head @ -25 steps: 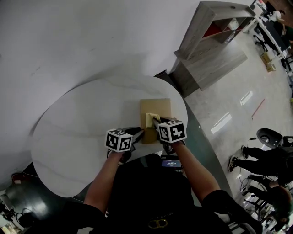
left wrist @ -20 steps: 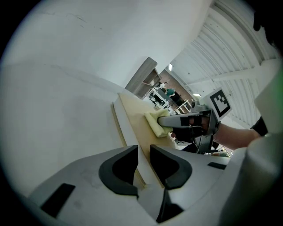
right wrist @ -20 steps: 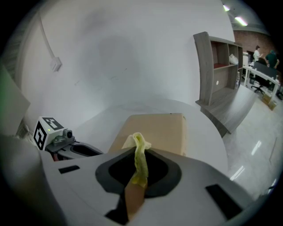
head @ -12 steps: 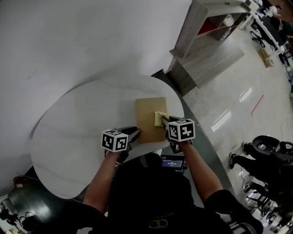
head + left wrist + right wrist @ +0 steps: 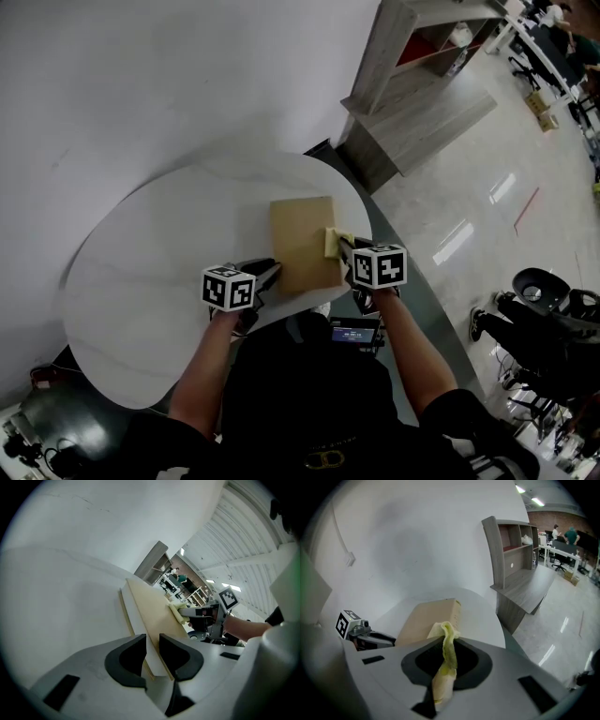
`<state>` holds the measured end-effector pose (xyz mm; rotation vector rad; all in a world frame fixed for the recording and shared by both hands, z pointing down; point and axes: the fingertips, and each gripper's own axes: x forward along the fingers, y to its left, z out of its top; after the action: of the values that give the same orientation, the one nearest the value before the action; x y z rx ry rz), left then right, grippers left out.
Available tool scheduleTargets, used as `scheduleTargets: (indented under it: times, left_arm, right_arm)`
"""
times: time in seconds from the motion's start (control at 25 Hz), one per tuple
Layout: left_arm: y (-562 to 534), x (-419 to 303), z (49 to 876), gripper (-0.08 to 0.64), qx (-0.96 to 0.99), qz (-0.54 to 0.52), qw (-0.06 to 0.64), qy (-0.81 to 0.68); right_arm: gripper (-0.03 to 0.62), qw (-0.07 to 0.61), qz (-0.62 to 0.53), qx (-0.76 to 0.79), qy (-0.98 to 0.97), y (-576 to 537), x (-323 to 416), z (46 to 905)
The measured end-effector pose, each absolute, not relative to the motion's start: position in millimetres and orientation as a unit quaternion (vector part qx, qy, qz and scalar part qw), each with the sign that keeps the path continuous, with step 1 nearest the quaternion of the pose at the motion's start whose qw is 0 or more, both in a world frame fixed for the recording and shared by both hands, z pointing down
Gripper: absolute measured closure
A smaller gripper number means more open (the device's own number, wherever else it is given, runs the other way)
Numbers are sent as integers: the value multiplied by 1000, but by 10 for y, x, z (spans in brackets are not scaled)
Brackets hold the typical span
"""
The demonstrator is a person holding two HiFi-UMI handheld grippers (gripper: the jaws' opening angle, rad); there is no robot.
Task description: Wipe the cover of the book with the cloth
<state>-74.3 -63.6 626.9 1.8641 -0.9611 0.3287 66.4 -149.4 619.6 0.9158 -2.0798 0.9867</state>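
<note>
Flat tan book (image 5: 302, 242), seemingly mid-wipe: your left gripper (image 5: 151, 641) clamps its corner, your right gripper (image 5: 449, 644) pinches the yellow cloth (image 5: 335, 242) atop; sweep across next.

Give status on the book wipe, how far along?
Done: left gripper clamps the book at its near edge; right gripper grips the yellow cloth. In hand: cloth rests on the right side of the cover. Left: the rest of the cover; how much is already wiped can't be told.
</note>
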Motion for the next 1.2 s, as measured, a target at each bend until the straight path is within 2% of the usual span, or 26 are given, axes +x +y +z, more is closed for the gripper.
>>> scheduleTargets:
  times: [0.52,0.8,1.2]
  left_arm:
    - [-728,-781,6214,472,746,93,498,-433]
    - [-929,-896,6183,472,745,82,485,-451]
    - [-1227,-1085,6169,472,759,76,486,-427]
  right_arm:
    - [505,312,374,331,-808,-1464,584,6077]
    - [505,289,377,284,-833,-1312,107,5904]
    - [505,304,402,250,-827,-897,-426,5937]
